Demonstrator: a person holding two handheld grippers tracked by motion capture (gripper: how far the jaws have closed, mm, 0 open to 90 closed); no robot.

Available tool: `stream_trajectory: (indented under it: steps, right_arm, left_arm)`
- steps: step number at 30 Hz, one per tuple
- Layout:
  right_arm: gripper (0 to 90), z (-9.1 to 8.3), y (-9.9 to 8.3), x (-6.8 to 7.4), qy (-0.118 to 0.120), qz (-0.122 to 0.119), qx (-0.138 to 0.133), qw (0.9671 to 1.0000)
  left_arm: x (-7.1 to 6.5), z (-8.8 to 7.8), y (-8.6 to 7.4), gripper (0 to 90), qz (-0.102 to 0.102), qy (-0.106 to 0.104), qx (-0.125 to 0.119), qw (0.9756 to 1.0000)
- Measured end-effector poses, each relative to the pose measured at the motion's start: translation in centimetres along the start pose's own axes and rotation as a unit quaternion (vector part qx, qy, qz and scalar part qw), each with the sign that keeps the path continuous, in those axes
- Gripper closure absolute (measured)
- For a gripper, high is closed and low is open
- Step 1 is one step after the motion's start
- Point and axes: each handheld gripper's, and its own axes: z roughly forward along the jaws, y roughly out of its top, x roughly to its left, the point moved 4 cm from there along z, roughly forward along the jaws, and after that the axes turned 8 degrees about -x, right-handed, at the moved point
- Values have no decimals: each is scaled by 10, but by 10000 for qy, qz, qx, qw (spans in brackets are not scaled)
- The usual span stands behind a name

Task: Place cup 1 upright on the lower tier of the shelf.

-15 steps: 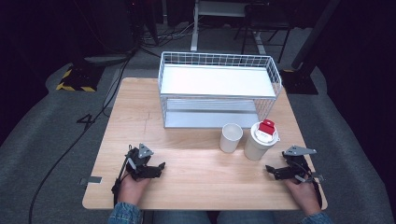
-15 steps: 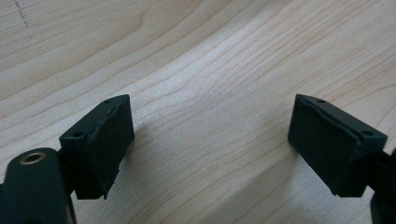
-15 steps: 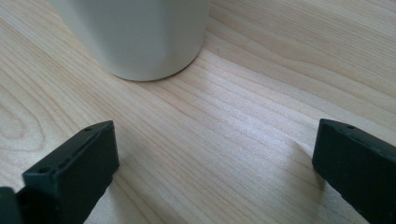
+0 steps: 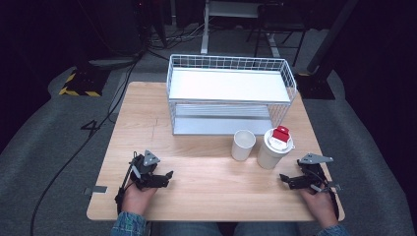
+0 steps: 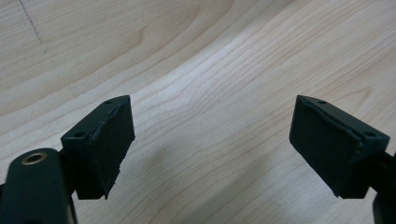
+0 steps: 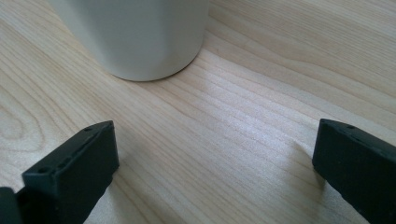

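High view: lidded cup (image 4: 272,150) just ahead-left of your R gripper (image 4: 290,181), upright; R nearer. Both grippers gape, nothing held; L gripper (image 4: 164,178) well apart.

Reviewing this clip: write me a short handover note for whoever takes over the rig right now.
Left gripper: open, empty, low over the wooden table at its near left.
Right gripper: open, empty, low at the near right, jaws pointing toward the lidded cup.
Things: open white cup and the lidded cup, which carries a red piece on its lid, stand upright side by side in front of the white wire rack. Both rack shelves look bare.
Done: nothing gripped yet.
Left: probably grasping the lidded cup with the right gripper first.
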Motion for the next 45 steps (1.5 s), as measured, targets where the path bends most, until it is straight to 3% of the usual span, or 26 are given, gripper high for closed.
stream_trajectory:
  steps: [9,11,14,18,30,34,37,40,45]
  right_arm:
    - [4,0,0,0,-2,2,-1,10000]
    - [5,0,0,0,-2,3,0,10000]
    - [4,0,0,0,-2,2,0,10000]
    - [4,0,0,0,-14,10,-6,10000]
    - [4,0,0,0,-20,14,-4,10000]
    - [4,0,0,0,-21,14,-5,10000]
    - [4,0,0,0,-20,14,-5,10000]
    - [4,0,0,0,-20,14,-5,10000]
    - [4,0,0,0,-20,14,-5,10000]
  left_arm:
    - [-16,-10,28,153,281,-260,-294,9988]
    - [-19,-10,32,153,310,-283,-358,9985]
    - [-21,-11,39,153,207,-356,-727,9965]
    - [-27,-7,49,152,258,-530,-849,9946]
    - [-45,4,82,152,210,-1141,-1465,9824]
    - [-51,13,93,152,476,-1267,-1543,9787]
    - [-55,22,100,153,561,-1415,-1662,9743]
    - [-56,32,106,152,600,-1522,-1620,9731]
    - [-59,42,119,153,646,-1819,-1768,9651]
